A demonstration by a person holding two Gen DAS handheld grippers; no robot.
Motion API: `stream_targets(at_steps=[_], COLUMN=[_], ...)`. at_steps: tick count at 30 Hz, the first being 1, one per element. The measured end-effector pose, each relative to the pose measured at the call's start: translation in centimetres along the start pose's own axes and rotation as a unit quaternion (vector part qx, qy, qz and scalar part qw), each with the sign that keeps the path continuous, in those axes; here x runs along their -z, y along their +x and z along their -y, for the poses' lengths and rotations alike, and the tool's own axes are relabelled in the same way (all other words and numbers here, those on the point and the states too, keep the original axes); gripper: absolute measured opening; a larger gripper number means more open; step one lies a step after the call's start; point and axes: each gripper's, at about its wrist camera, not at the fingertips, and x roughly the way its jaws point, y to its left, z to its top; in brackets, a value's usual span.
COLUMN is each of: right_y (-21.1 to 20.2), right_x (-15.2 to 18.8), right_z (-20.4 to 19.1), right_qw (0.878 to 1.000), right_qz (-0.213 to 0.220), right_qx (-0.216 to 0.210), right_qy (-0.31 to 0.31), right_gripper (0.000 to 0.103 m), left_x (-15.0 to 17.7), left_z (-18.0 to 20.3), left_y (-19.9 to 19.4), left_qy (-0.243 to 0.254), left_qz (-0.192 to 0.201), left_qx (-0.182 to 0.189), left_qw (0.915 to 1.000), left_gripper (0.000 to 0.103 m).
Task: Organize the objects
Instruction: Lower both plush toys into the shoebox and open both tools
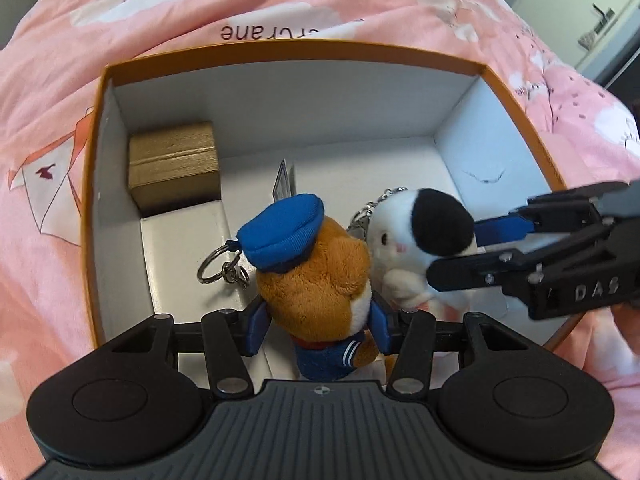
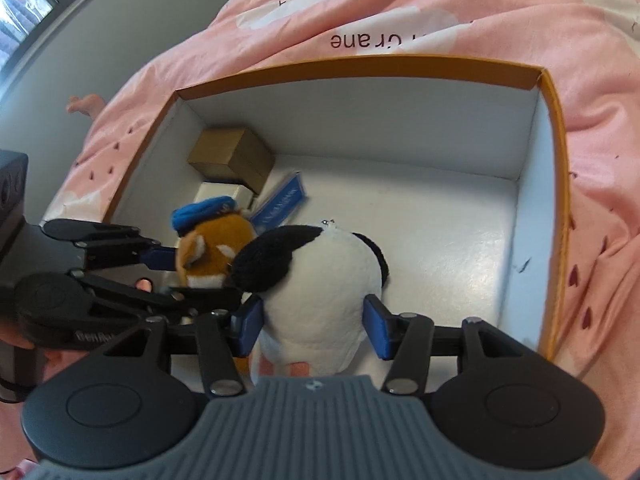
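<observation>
Pink bedding [image 1: 280,12] covers the bed, and on it sits an open box [image 1: 96,128] with orange rims and a white inside. Along its left wall lie a gold box [image 1: 174,168] at the far corner and a white box [image 1: 180,248] nearer. A blue card [image 2: 282,205] lies just right of them on the floor.

Next comes the left hand-held gripper [image 1: 318,326], clenched on a brown plush [image 1: 316,276] with a blue cap; its key ring [image 1: 210,270] hangs over the white box. Right of it, the right hand-held gripper [image 2: 314,326] has a white-and-black plush [image 2: 320,280] between its pads. The left pad touches the fur, the right pad shows a thin gap, so I judge the grip loosening rather than firm. Both toys hang low inside the box, pressed together.

Risks, as I judge them: the plushes touch, so letting one go may drag or tip the other; the key ring could snag on the white box edge; the two grippers stand close and could knock on withdrawal.

Open floor lies to the right and far side; the right wall is well apart from the white plush.
</observation>
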Motion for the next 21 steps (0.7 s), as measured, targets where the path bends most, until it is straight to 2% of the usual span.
stream_targets(at_steps=[9, 11, 13, 15, 16, 17, 21], right_y=[-1.4, -1.9, -2.4, -2.7, -2.8, -2.7, -1.7], right_x=[0.2, 0.3, 0.4, 0.4, 0.4, 0.2, -0.3], right_z=[-1.4, -2.0, -2.6, -3.0, -3.1, -3.4, -4.3], right_qw=[0.995, 0.993, 0.991, 0.991, 0.992, 0.993, 0.994], right_qz=[0.013, 0.020, 0.028, 0.035, 0.038, 0.039, 0.039], right_qx=[0.080, 0.098, 0.112, 0.108, 0.099, 0.089, 0.080], right_qy=[-0.051, -0.064, -0.072, -0.072, -0.067, -0.062, -0.061], right_gripper=[0.059, 0.066, 0.067, 0.067, 0.067, 0.067, 0.067], left_x=[0.5, 0.6, 0.5, 0.4, 0.3, -0.2, -0.5], left_z=[0.9, 1.1, 1.1, 1.3, 1.3, 1.4, 1.0], left_y=[-1.2, -1.7, -2.1, -2.3, -2.3, -2.1, -1.7], left_qy=[0.003, 0.002, 0.000, 0.008, 0.014, 0.019, 0.023], left_qz=[0.009, 0.020, 0.030, 0.039, 0.042, 0.041, 0.046], left_qx=[-0.040, -0.049, -0.058, -0.069, -0.074, -0.079, -0.070], left_qw=[0.9992, 0.9986, 0.9979, 0.9968, 0.9963, 0.9959, 0.9962], left_gripper=[0.061, 0.061, 0.060, 0.058, 0.052, 0.050, 0.044])
